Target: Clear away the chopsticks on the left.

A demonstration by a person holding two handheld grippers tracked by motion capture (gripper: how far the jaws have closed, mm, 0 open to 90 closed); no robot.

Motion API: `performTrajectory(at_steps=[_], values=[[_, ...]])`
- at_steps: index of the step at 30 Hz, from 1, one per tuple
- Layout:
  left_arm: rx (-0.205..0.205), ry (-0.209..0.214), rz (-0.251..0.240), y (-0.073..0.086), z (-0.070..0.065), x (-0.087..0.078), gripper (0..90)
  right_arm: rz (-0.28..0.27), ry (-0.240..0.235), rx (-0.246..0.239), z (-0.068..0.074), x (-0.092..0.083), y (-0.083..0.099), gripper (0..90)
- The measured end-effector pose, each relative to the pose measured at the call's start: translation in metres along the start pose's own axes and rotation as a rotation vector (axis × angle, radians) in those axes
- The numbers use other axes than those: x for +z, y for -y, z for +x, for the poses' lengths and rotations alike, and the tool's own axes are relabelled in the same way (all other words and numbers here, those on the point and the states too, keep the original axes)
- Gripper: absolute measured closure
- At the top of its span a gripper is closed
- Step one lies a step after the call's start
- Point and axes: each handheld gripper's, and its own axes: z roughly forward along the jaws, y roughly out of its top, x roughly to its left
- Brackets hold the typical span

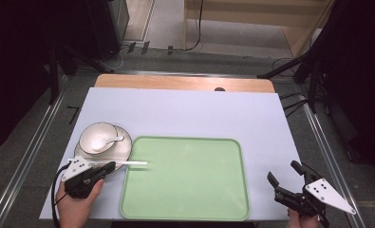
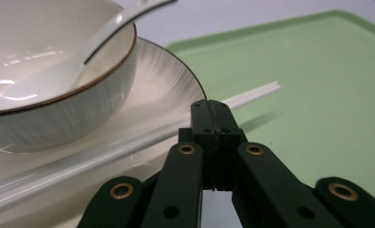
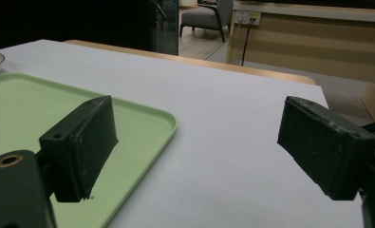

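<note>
White chopsticks (image 1: 128, 163) lie pinched in our left tool (image 1: 110, 166) at the lower left of the high view, their far ends reaching over the left rim of the pale green tray (image 1: 185, 213) that fills the lower middle of the frame. In the left gripper view the tool's jaws stand closed together, with the chopsticks (image 2: 128, 142) running from the lower left toward the upper right behind their tips; the grip itself is hidden by the jaws, so we judge rather than see that they are clamped.

Just above the tool in the high view sits a white bowl (image 1: 98, 136) with a dark rim, stacked on a white plate (image 1: 123, 151), and a white spoon (image 1: 110, 140) rests inside the bowl with its handle pointing right. The plate touches or nearly touches the tray's left edge; we cannot tell which.

Our right tool (image 1: 285, 178) waits at the lower right of the high view, on the white table (image 1: 185, 111) beside the tray's right edge, its jaws spread wide and holding nothing. The right gripper view shows the same wide gap, with bare table between the jaws and the tray's corner (image 3: 142, 118) at the left.

By our reading the work is at an early stage: the tray carries nothing fully on it, the chopsticks are only partway across, and bowl, plate and spoon remain outside it.

We find no brand, label or legible writing on any item.
</note>
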Motion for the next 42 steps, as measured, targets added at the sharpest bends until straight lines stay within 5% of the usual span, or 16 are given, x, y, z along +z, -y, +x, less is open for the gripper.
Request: performTrajectory(at_steps=[10,24,28,35,42], values=[[-0.006,-0.029,0.057,-0.009,0.000,0.025,90.0,0.014,0.003,-0.002,0.001,0.002,0.001,12.7],[0.013,-0.183,0.128,-0.032,-0.003,0.064,90.0,0.038,-0.002,-0.008,0.004,0.006,0.003,12.7],[0.001,-0.136,0.112,-0.031,-0.001,0.055,87.0,0.039,-0.004,-0.010,0.003,0.005,0.003,12.7],[-0.013,0.056,0.086,-0.022,0.021,0.004,80.3,0.032,-0.014,-0.013,0.001,0.004,0.002,12.7],[-0.008,0.046,0.112,-0.017,0.045,-0.025,80.6,0.038,-0.029,-0.020,0.004,0.005,0.002,12.7]])
